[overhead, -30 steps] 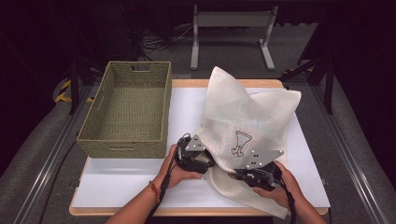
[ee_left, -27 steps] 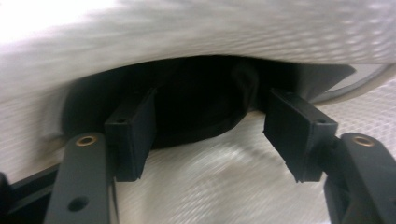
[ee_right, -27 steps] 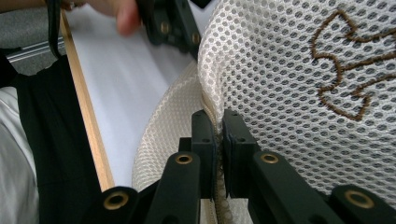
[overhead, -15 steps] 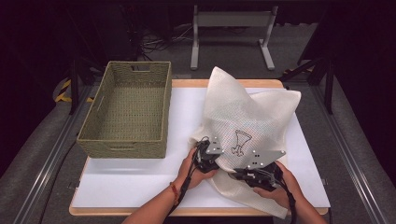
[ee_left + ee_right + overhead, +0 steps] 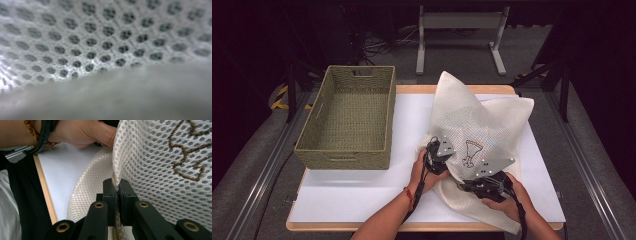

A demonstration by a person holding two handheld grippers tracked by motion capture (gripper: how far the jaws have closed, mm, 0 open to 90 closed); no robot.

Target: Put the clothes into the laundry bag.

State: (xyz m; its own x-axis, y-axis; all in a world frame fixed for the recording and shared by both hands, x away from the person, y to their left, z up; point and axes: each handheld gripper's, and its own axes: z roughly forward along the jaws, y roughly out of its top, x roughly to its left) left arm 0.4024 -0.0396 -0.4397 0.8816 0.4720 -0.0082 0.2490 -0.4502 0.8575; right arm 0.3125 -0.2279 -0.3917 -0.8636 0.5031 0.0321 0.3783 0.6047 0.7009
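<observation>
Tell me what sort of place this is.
Probably a lab or recording workspace, not a home: a white-topped table stands between metal rails on grey carpet, with cables and a metal stand in the dark behind.

looks like a lab or studio: dark room, floor cables (image 5: 384, 46), metal stand (image 5: 459, 22), white-topped table (image 5: 362, 195) on rails (image 5: 259, 175).
</observation>
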